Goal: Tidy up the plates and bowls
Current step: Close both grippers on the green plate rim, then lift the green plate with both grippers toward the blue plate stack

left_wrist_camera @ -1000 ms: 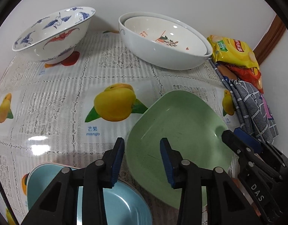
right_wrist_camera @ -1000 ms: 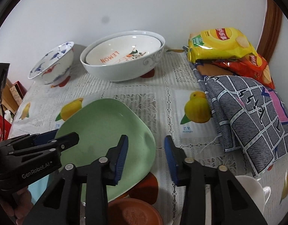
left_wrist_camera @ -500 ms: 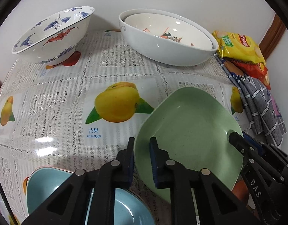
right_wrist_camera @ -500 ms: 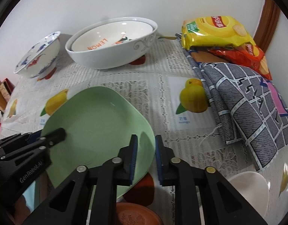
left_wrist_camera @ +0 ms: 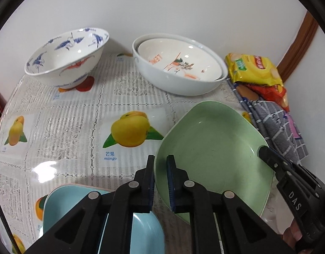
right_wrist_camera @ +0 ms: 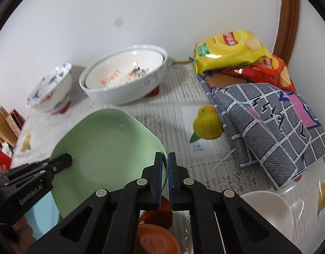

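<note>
The green plate [left_wrist_camera: 213, 148] sat tilted above the table [left_wrist_camera: 67, 114], its near-left rim pinched between the blue pads of the left claw [left_wrist_camera: 160, 165], which was clamped on that edge. On the opposite side, the right claw [right_wrist_camera: 165, 165] was likewise clamped on the plate's rim, the thin green edge running between its two pads; in the left wrist view this claw showed as a black arm reaching onto the plate's right edge. So the plate hung between the two claws, one at each side, with its hollow facing up. Just beneath and beside the left claw lay a light blue plate [left_wrist_camera: 65, 203] on the table. Below the right claw stood a brown dish [right_wrist_camera: 156, 239], and to its right a white bowl [right_wrist_camera: 266, 207]. Farther back, near the wall, a large white bowl [left_wrist_camera: 173, 80] held a smaller bowl with orange lettering [left_wrist_camera: 179, 61] nested inside it. Well to its left stood a bowl painted with blue birds [left_wrist_camera: 65, 59]. The table wore a lace-patterned cover printed with yellow mangoes [left_wrist_camera: 130, 131]. At the right side lay a folded grey checked cloth [right_wrist_camera: 268, 127], and behind it a yellow crisp packet [right_wrist_camera: 230, 48] resting on a red one [right_wrist_camera: 272, 72].
</note>
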Demonstrator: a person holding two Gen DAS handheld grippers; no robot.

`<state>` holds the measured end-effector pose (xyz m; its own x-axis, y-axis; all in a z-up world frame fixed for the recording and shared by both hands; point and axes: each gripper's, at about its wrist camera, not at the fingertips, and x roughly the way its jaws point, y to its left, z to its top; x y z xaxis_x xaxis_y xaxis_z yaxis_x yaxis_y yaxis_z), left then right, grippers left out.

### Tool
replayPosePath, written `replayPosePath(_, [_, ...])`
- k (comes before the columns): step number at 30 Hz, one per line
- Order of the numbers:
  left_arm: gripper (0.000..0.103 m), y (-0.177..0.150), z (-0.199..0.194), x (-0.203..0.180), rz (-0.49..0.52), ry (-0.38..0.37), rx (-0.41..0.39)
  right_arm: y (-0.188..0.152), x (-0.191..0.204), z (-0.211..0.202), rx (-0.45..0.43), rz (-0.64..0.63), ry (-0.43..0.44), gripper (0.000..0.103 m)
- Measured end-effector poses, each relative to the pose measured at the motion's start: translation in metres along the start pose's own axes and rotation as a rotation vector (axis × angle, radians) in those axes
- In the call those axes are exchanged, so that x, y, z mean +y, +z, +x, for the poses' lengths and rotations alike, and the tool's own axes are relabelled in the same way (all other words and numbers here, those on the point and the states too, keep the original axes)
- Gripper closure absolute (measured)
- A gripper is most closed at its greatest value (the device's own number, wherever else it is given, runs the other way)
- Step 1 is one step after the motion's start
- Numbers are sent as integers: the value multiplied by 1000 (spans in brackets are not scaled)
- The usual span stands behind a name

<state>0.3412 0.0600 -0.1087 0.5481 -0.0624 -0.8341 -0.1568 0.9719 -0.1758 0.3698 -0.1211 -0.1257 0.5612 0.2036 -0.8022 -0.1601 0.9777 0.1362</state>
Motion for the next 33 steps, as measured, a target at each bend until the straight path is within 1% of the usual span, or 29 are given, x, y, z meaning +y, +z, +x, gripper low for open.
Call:
replayPosePath(8, [93, -13, -44, -13, 3, -11, -39, -4, -1, -46, -56, 36, 26, 98])
replayPosePath(15, [94, -28, -92, -23, 15, -18, -87, -18, -5, -92, -95, 66, 48, 98])
replayPosePath(19, [94, -40, -116, -26, 15, -33, -114, -29, -4, -120, -117, 69, 46, 98])
replayPosePath(26, [94, -62, -147, -27, 20, -45, -141, -49, 1, -161, -153, 76, 48, 98])
replayPosePath(33, [94, -79, -170, -22, 20, -51, -166, -63, 6, -184, -170, 80, 59, 98])
